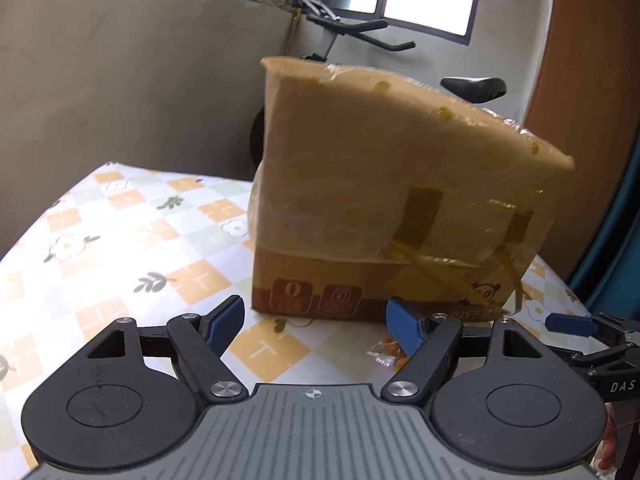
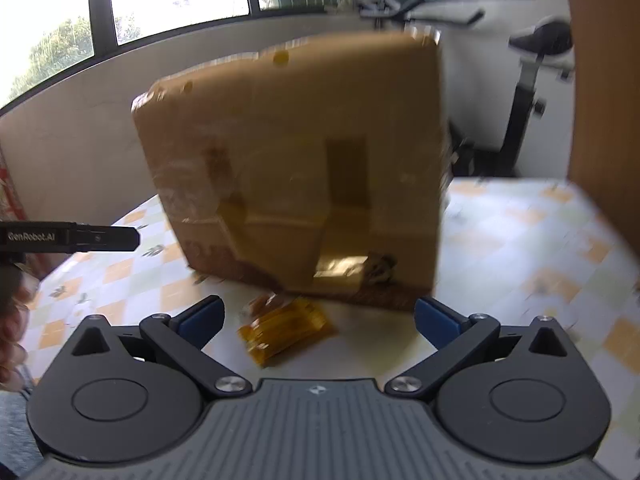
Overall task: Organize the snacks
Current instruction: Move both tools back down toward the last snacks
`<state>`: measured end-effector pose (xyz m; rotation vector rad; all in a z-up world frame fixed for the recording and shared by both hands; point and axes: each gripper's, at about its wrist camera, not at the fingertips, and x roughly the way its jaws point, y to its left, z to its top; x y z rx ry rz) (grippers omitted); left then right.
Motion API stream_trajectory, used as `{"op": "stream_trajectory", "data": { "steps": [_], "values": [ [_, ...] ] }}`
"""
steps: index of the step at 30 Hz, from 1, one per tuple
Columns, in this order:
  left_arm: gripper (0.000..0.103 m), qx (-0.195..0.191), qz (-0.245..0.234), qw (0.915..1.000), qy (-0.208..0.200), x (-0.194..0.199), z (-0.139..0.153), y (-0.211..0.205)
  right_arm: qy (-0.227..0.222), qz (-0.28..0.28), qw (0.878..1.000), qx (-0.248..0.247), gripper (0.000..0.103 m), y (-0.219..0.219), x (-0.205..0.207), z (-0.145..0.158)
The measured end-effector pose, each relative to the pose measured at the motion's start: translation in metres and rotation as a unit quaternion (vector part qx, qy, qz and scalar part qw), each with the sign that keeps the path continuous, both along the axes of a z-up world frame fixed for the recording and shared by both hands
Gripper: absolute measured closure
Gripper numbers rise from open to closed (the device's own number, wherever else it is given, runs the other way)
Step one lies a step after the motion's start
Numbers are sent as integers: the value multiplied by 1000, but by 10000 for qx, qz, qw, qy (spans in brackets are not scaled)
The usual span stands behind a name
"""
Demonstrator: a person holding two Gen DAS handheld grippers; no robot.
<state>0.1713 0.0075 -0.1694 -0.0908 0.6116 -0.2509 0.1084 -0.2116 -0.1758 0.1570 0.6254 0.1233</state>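
Note:
A tall brown cardboard box [image 1: 400,200] wrapped in clear tape stands on the checked tablecloth [image 1: 120,240]; the right wrist view shows the same box [image 2: 300,168], blurred. A small orange snack packet [image 2: 286,326] lies on the cloth just in front of the box, between the blue pads of my right gripper [image 2: 318,320], which stands open and low over the table. My left gripper [image 1: 316,324] is open with nothing between its pads, just short of the box's lower edge. A clear wrapper edge [image 1: 384,354] shows beside its right finger.
The other gripper's tip [image 1: 572,324] shows at the right edge of the left wrist view, and its black arm [image 2: 72,236] at the left of the right wrist view. An exercise bike [image 2: 532,92] and a wooden panel [image 2: 600,100] stand behind the table.

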Motion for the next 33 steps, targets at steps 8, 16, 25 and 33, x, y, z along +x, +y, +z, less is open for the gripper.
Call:
{"op": "stream_trajectory", "data": {
  "steps": [8,16,25,33],
  "values": [
    [23,10,95,9999,113,-2,-13,7,585,38,9983,-31,0,11,28,-20],
    [23,-81,216,9996,173,-3,-20,16,596,-425,9962,-481,0,33,61,-35],
    [23,-159,339,9989,276,0,-27,24,745,-425,9893,-1184,0,57,81,-50],
    [23,-174,345,9987,342,3,-31,23,884,-252,9862,-1374,0,53,69,-50]
  ]
}}
